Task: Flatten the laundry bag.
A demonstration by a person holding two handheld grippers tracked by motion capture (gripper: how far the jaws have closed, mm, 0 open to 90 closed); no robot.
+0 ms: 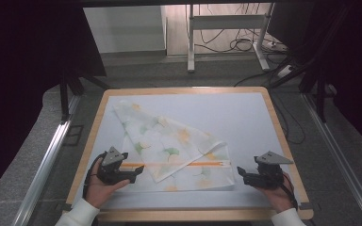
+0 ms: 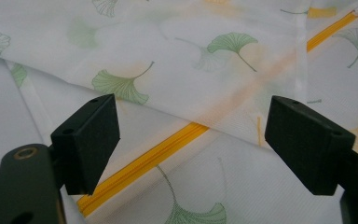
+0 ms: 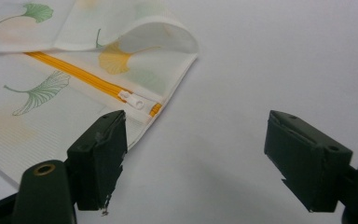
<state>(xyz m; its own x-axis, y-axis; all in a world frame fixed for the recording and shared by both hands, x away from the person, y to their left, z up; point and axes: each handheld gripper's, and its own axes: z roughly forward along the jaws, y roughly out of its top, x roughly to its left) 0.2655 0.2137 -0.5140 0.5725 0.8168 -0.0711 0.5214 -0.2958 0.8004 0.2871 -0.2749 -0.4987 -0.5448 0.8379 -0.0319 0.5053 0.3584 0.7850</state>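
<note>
both grippers [image 1: 139, 168] [image 1: 239, 170] gape wide beside the zipped leaf-print pouch [image 1: 179, 146]

A wood-edged table with a pale grey top [image 1: 245, 117] carries a white leaf-printed fabric pouch with a yellow zipper [image 1: 169, 146], between both grippers.

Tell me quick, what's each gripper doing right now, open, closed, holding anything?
Left gripper: jaws open, holding nothing, over the pouch beside its yellow zipper.
Right gripper: jaws open, holding nothing, near the zipper pull.
</note>
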